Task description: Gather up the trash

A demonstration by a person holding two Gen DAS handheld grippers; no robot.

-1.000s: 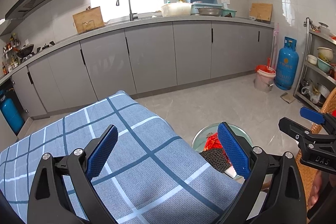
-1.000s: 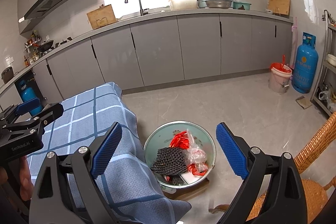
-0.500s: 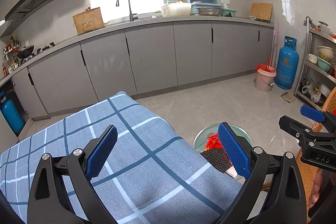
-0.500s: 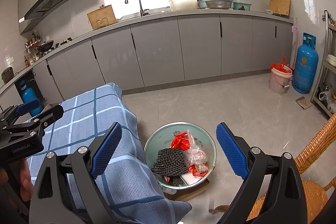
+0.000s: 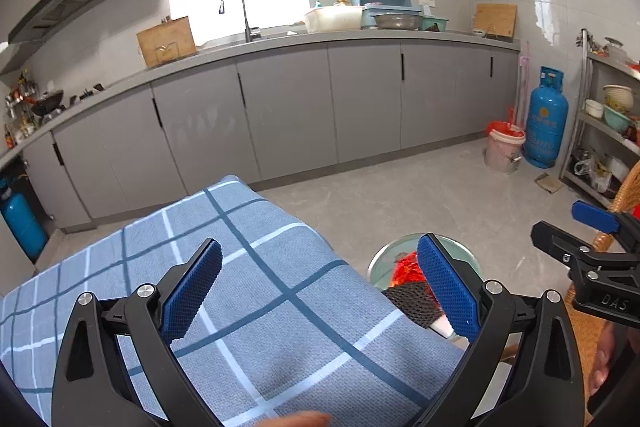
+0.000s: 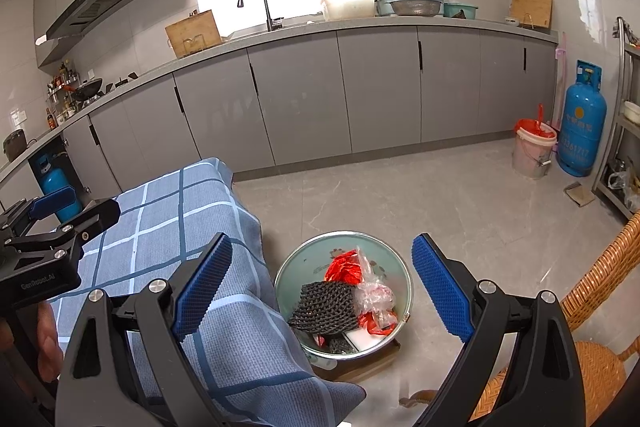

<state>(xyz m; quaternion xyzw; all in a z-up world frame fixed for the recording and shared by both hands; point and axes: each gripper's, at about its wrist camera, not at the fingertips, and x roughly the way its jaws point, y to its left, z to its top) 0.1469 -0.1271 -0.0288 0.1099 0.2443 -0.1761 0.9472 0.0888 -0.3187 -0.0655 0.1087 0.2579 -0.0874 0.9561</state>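
Note:
A round pale-green bin [image 6: 316, 259] stands on the floor beside the table, holding black foam netting [image 6: 326, 307], red wrappers [image 6: 344, 265] and crumpled clear plastic [image 6: 374, 297]. In the left wrist view the bin [image 5: 384, 259] peeks out past the table's corner. My right gripper [image 6: 320, 285] hovers open above the bin with nothing between its blue pads. My left gripper [image 5: 320, 287] is open over the blue checked tablecloth [image 5: 248, 267], also empty. Each gripper shows at the edge of the other's view.
Grey kitchen cabinets [image 6: 296, 99] run along the far wall. A pink bucket with a red bag [image 6: 534, 149] and a blue gas cylinder [image 6: 580, 123] stand at the right. A wicker chair [image 6: 592, 299] is close on the right, a metal shelf [image 5: 604, 123] beyond it.

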